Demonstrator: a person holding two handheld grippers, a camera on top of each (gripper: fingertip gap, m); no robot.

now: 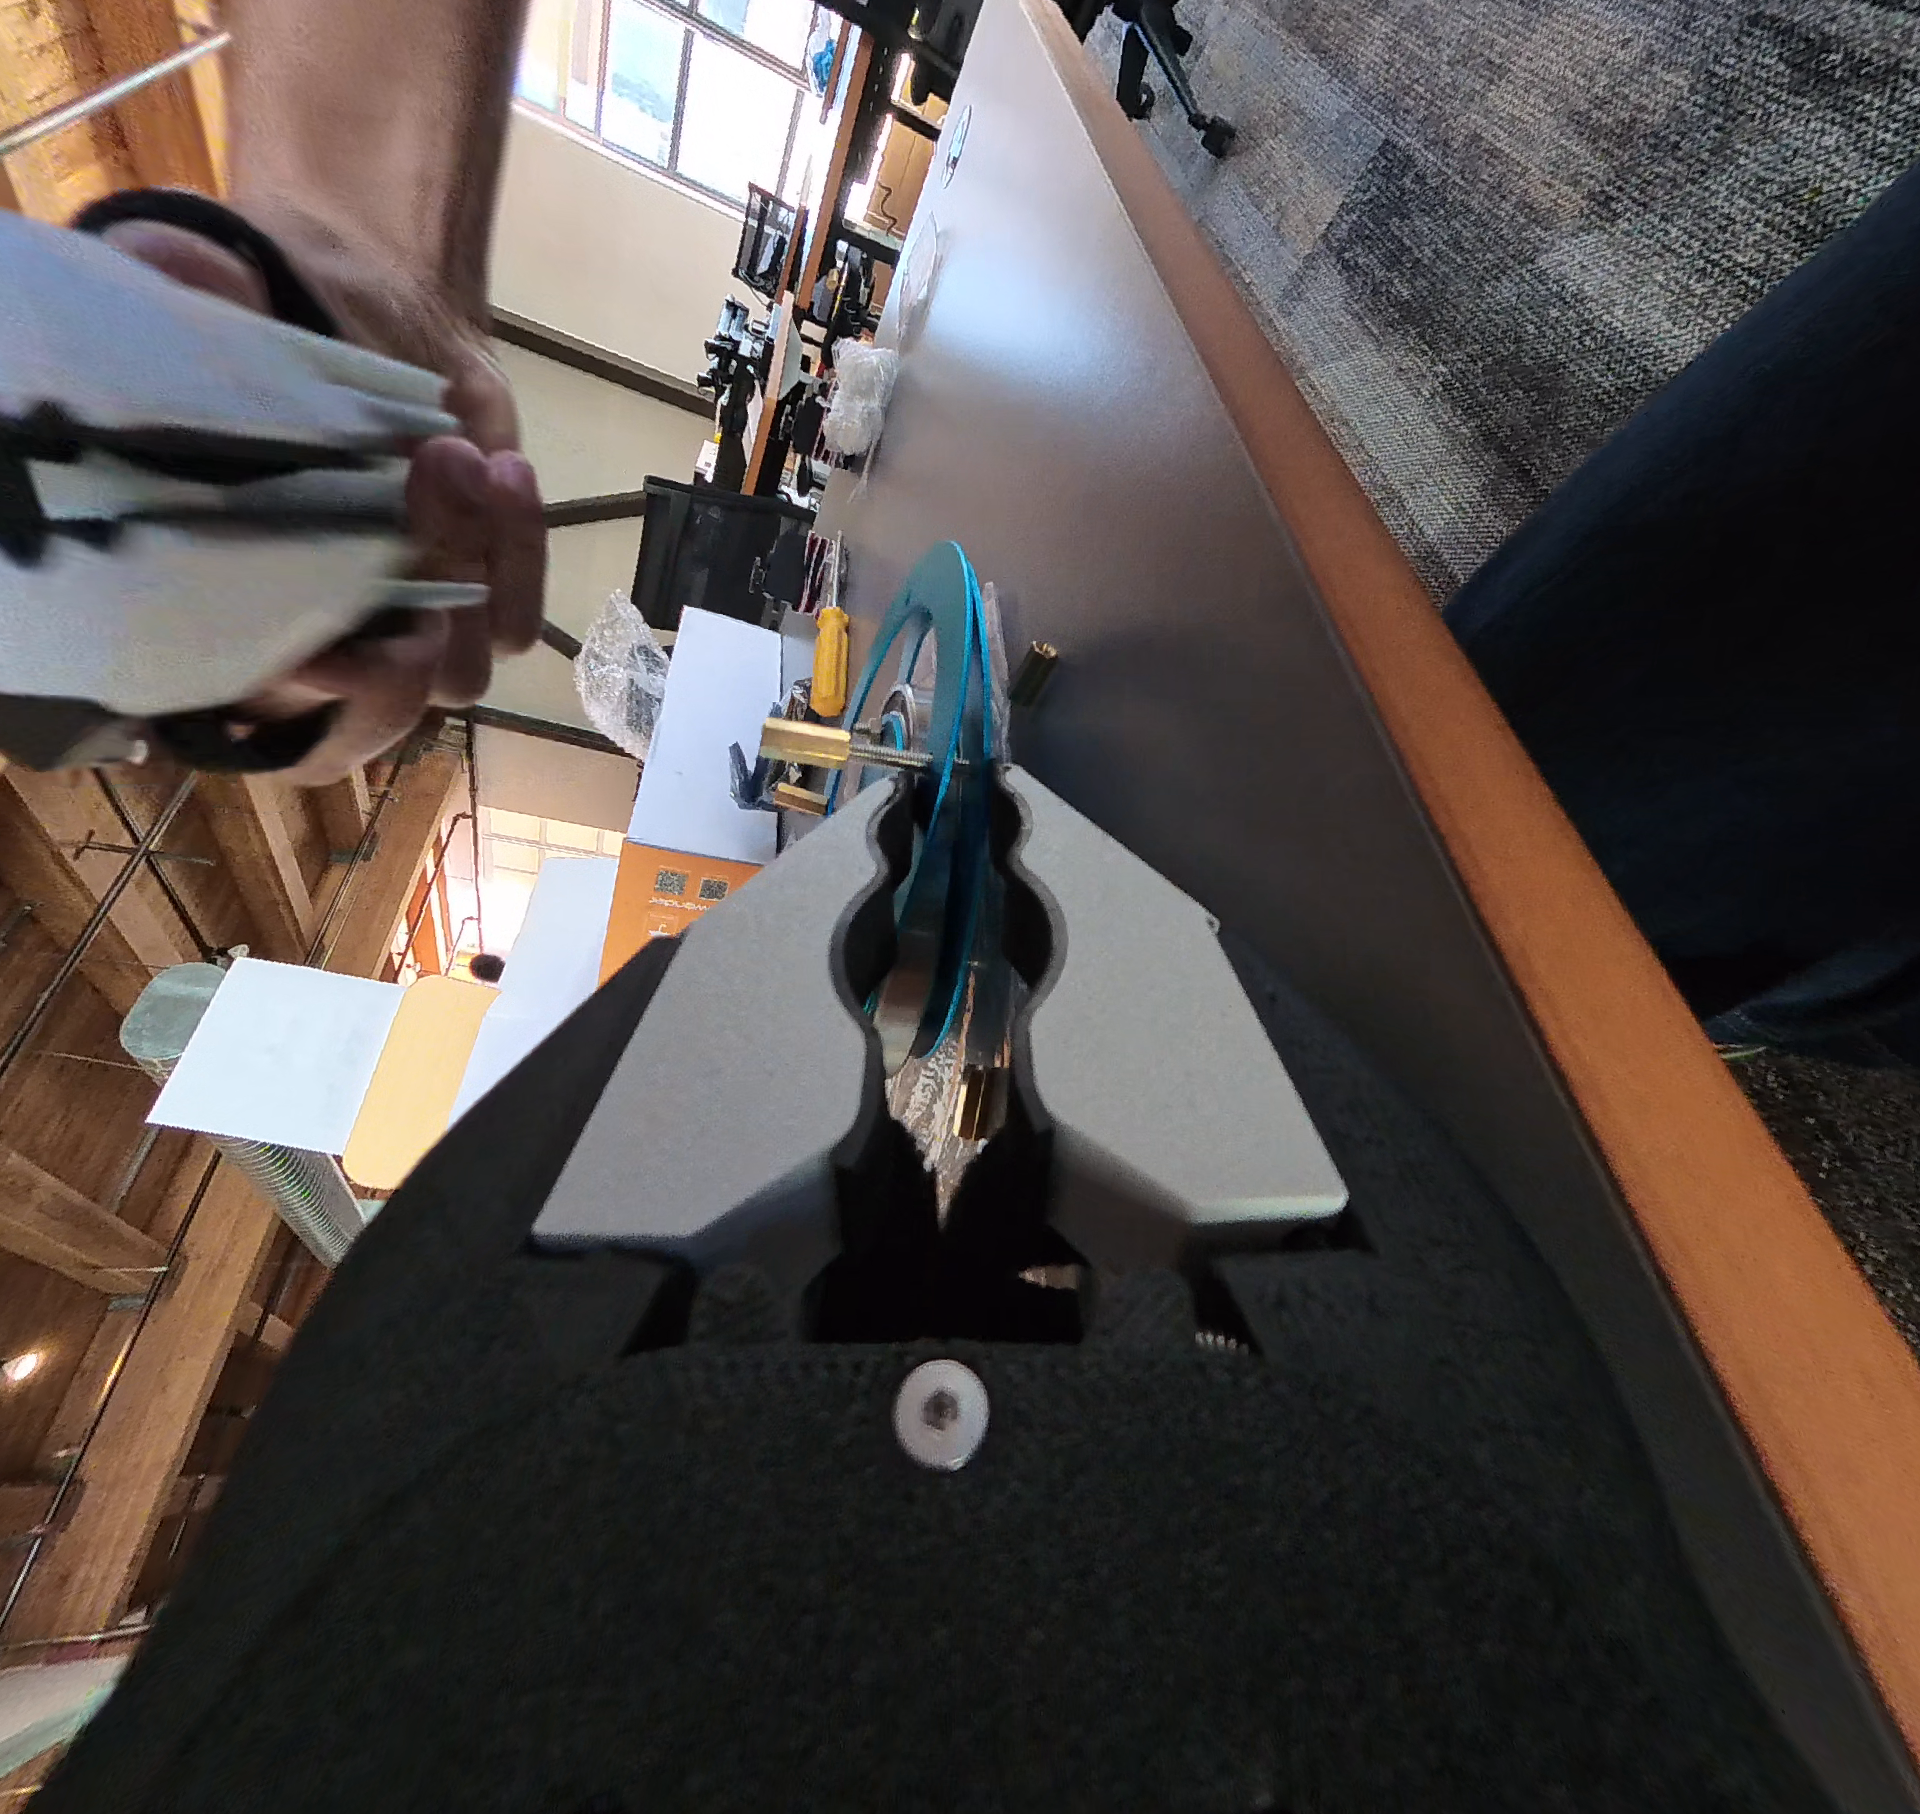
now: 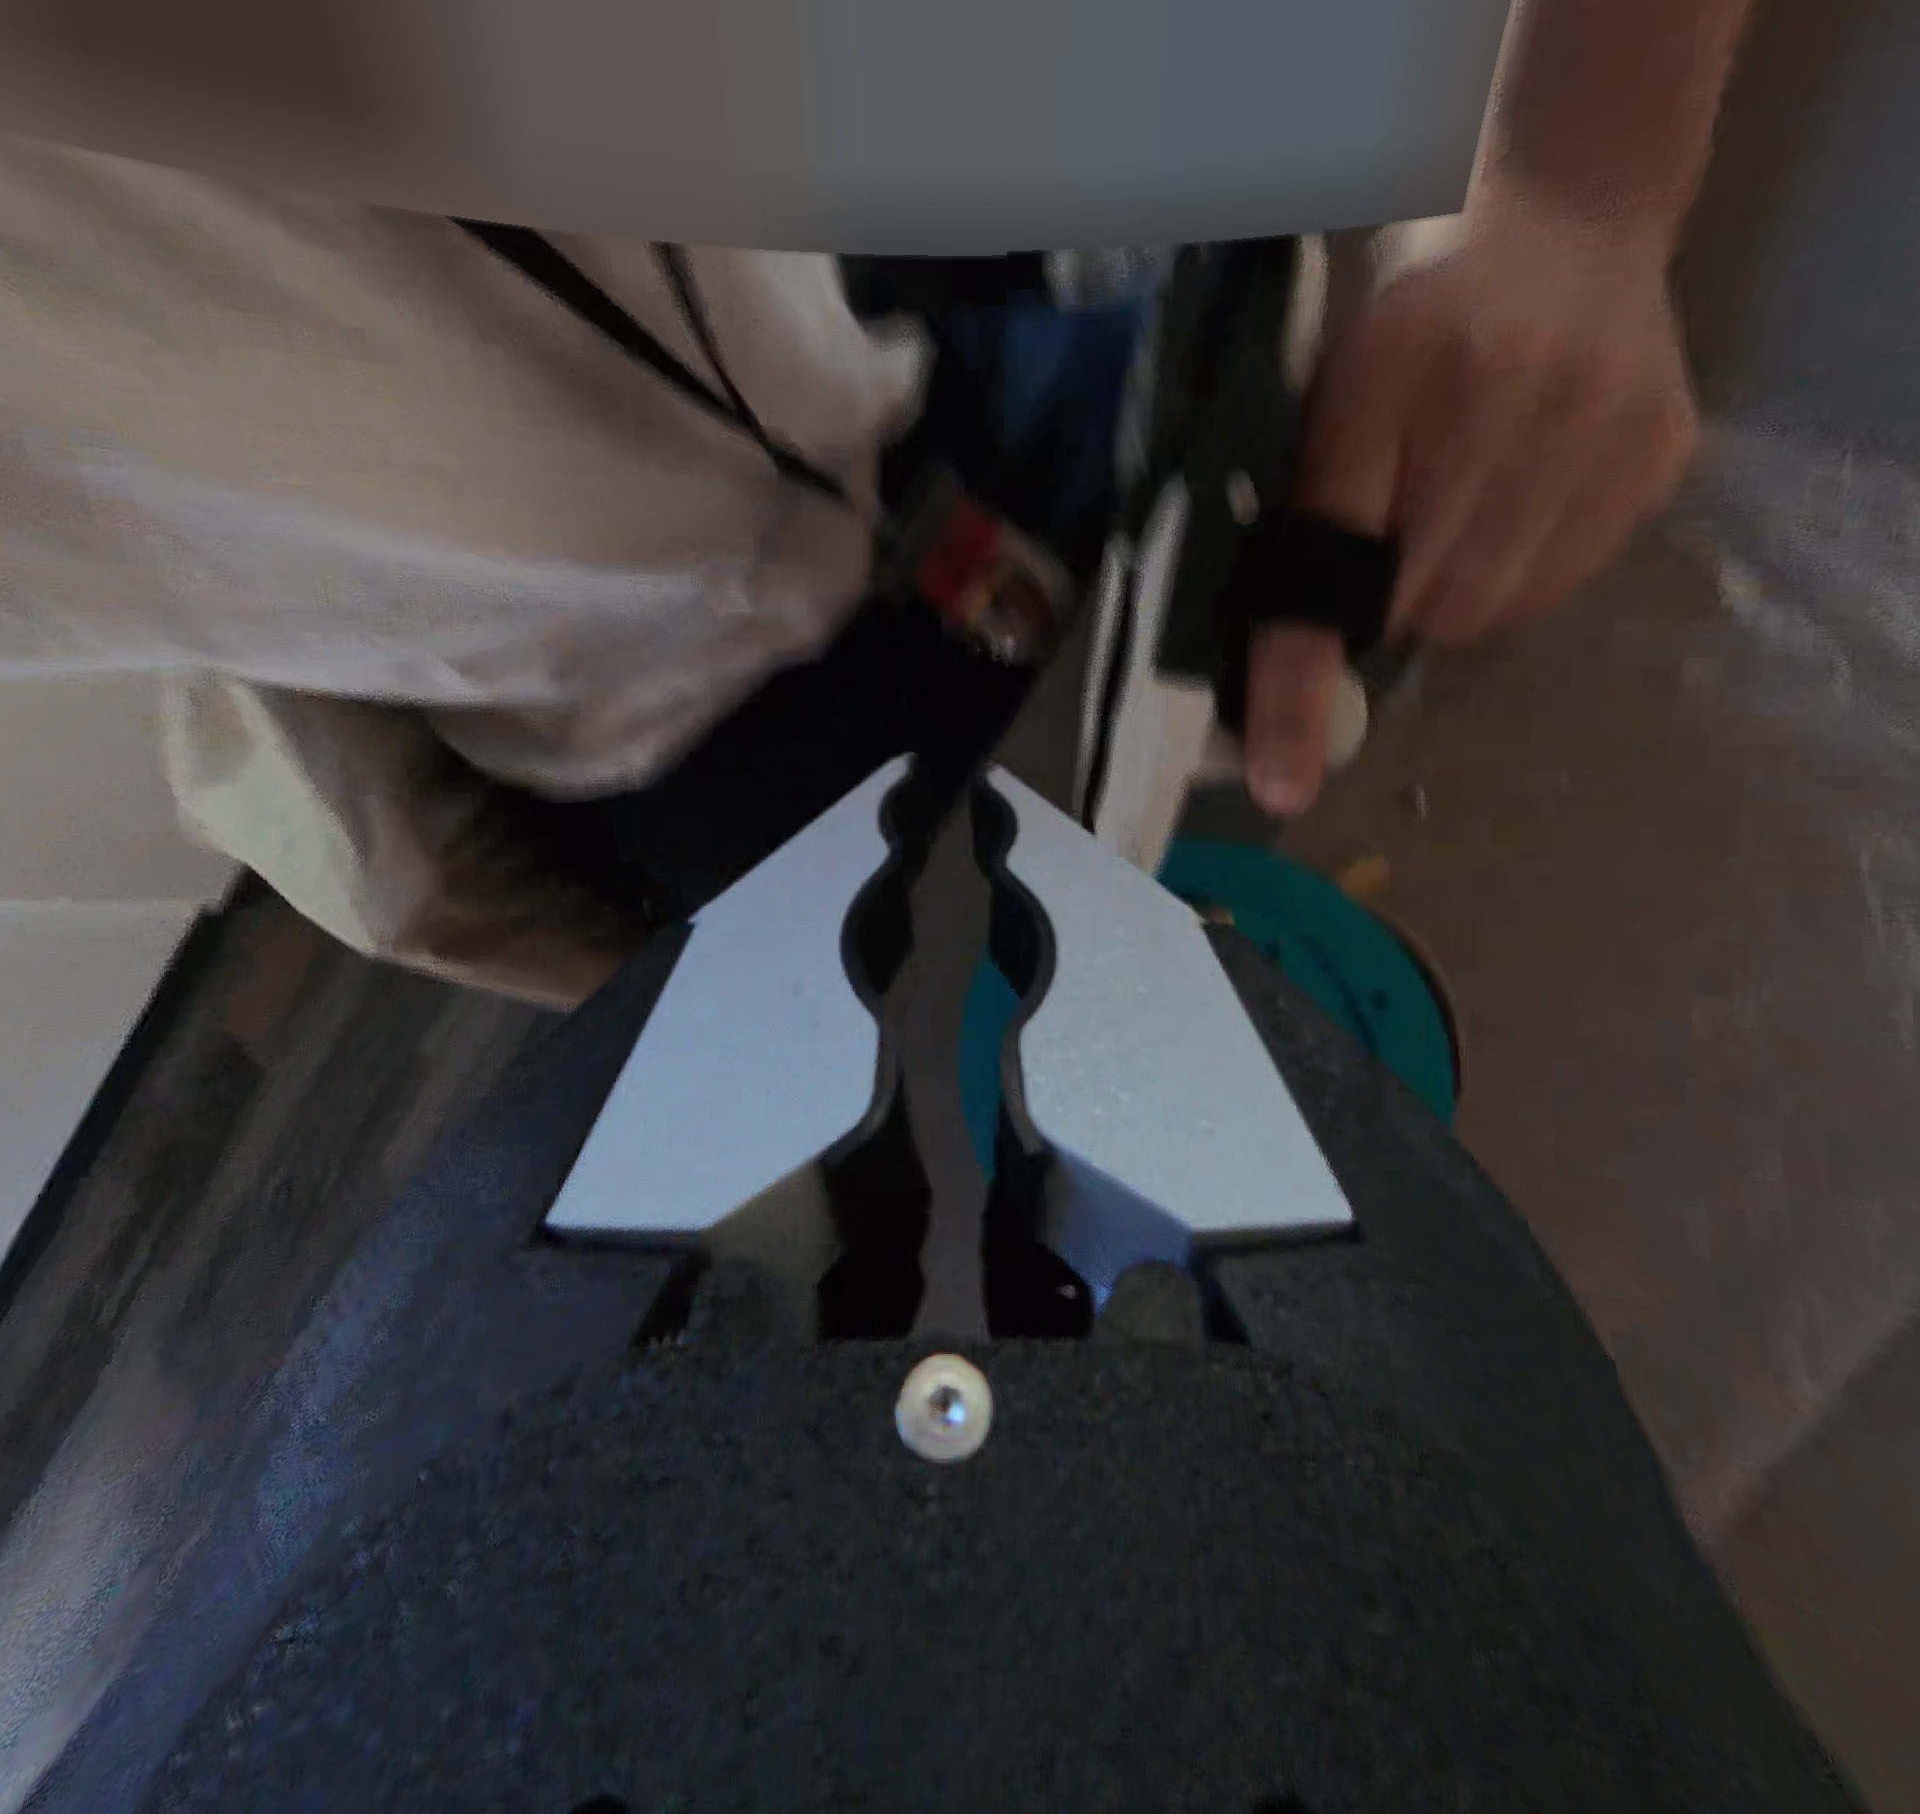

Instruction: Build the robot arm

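Note:
My left gripper [image 1: 948, 788] is shut on the rim of a teal disc [image 1: 935, 621] that stands on edge on the grey table [image 1: 1143, 465]. A metal part and a brass standoff [image 1: 977, 1099] lie between its fingers. A screw with a brass standoff [image 1: 795, 736] sticks out of the disc. My right gripper [image 2: 945, 782] is shut to a narrow slit with nothing visible in it, just left of the teal disc [image 2: 1351, 964]. It also shows blurred in the left wrist view [image 1: 457, 507], held in a hand. A hand [image 2: 1507, 476] holds the left gripper.
A yellow screwdriver [image 1: 828, 658] and a loose brass standoff [image 1: 1042, 668] lie by the disc. White and orange boxes [image 1: 707, 725], bubble wrap [image 1: 623, 663] and a black mesh bin [image 1: 717, 549] stand beyond. The table's wooden edge [image 1: 1455, 725] borders carpet [image 1: 1558, 154]. A person's pale shirt [image 2: 416, 569] is close. My hands' fingertips stand some 8 cm from each other.

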